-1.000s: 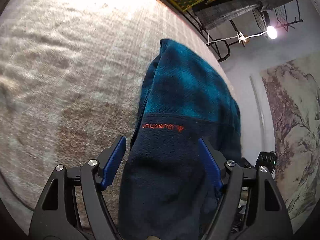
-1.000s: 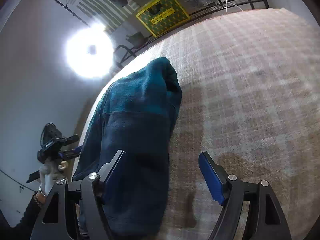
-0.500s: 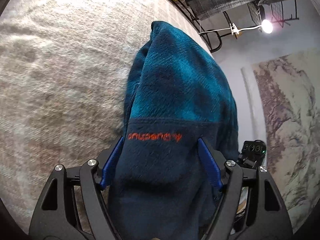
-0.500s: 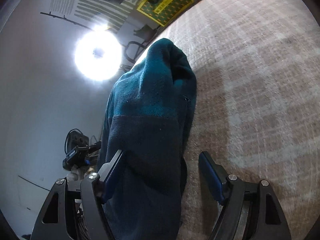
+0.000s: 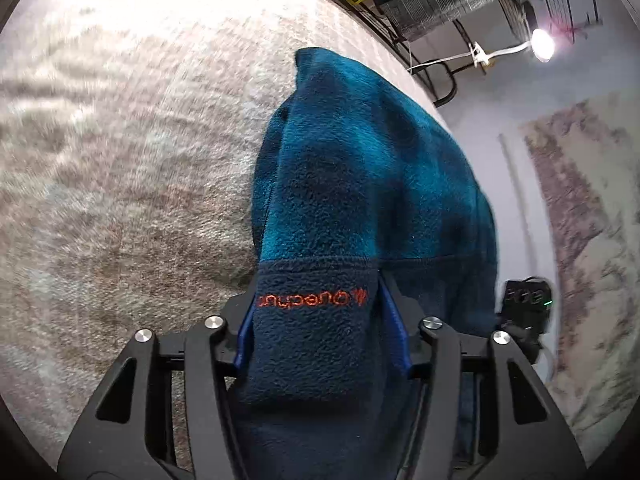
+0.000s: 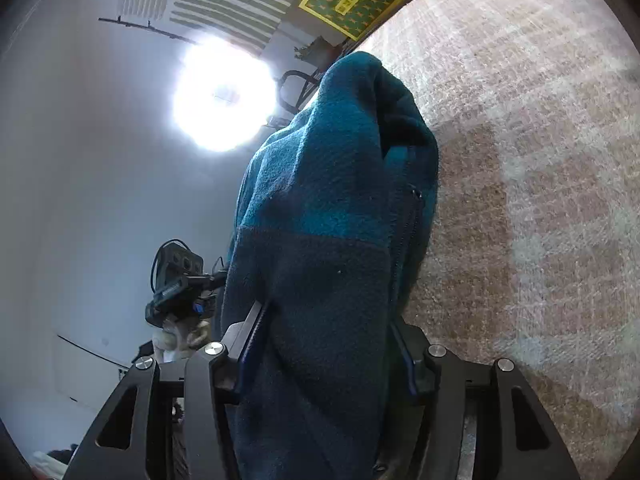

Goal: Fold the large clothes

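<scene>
Between left claw (image 5: 318, 336) pads, fleece (image 5: 360, 184) shows orange lettering (image 5: 312, 299); right view, zipper (image 6: 408, 232).

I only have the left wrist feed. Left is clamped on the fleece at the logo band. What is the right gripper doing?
Observer: The right gripper is also shut on the fleece, gripping its dark navy part.
Operator: Anything on the fabric I'm missing from this side?
Observer: A zipper runs down the edge nearest the carpet; it looks closed, though I can't be sure.
Operator: What's off to the other side of the fleece over there?
Observer: A very bright round lamp against a pale wall, and below it the left gripper's body with the person's hand on it.
</scene>
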Available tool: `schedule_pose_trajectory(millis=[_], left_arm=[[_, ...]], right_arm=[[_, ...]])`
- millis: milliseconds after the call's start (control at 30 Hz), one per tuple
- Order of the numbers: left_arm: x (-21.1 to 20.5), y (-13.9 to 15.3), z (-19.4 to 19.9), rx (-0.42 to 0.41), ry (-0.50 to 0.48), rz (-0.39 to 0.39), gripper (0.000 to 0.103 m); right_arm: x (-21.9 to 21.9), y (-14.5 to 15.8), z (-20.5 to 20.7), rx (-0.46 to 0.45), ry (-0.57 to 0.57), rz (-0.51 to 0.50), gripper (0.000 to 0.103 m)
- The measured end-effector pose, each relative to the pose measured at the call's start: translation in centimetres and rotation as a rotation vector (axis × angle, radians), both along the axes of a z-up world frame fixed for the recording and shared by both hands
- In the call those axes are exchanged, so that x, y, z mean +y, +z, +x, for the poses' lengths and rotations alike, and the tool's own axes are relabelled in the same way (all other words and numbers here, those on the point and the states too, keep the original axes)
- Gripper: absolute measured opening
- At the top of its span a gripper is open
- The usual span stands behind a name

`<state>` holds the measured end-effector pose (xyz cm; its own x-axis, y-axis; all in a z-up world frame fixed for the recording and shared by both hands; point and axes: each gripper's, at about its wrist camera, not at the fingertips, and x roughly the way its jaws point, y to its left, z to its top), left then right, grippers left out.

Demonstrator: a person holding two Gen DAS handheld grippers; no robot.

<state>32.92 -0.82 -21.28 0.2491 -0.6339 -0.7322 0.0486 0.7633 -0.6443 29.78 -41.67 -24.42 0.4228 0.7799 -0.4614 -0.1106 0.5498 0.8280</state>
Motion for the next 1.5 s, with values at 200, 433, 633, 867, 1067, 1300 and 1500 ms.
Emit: schedule_pose_trajectory(millis=[200,433,633,867,1067,1300,1500], left_arm=[[-1.7,1.0,-0.9,-0.071,-0.013,0.130,0.048],[-3.3,1.5,-1.3,-0.117,-0.031,0.211,0.047],[-4.8,1.5,-1.2,-0.133,-0.035,0.235,0.046],[-6.1,1.7,-1.2,-0.161,-0.054,0.266,0.041],[-6.5,2.7,-1.4,-0.187,-0.052,0.247,0.027],[-6.7,5.0,-1.6,-0.225,-0.045,0.195,0.024],[-9.9,8.2,-0.8,-0.297,-0.079,0.166,0.024]], right_arm=[[0.4,0.5,-0.5,-0.024,-0.013,-0.072,0.058],[2.4,1.0,-0.1,-0.042,-0.026,-0.125,0.064],[3.3,0.9,0.8,-0.040,-0.018,-0.140,0.063],[3.8,0.8,1.3,-0.040,-0.003,-0.171,0.056],[5.5,2.8,1.6,-0.063,-0.006,-0.265,0.038],[6.9,7.9,1.1,-0.203,-0.004,-0.371,0.034],[4.6,10.1,1.7,-0.234,-0.034,-0.425,0.033]])
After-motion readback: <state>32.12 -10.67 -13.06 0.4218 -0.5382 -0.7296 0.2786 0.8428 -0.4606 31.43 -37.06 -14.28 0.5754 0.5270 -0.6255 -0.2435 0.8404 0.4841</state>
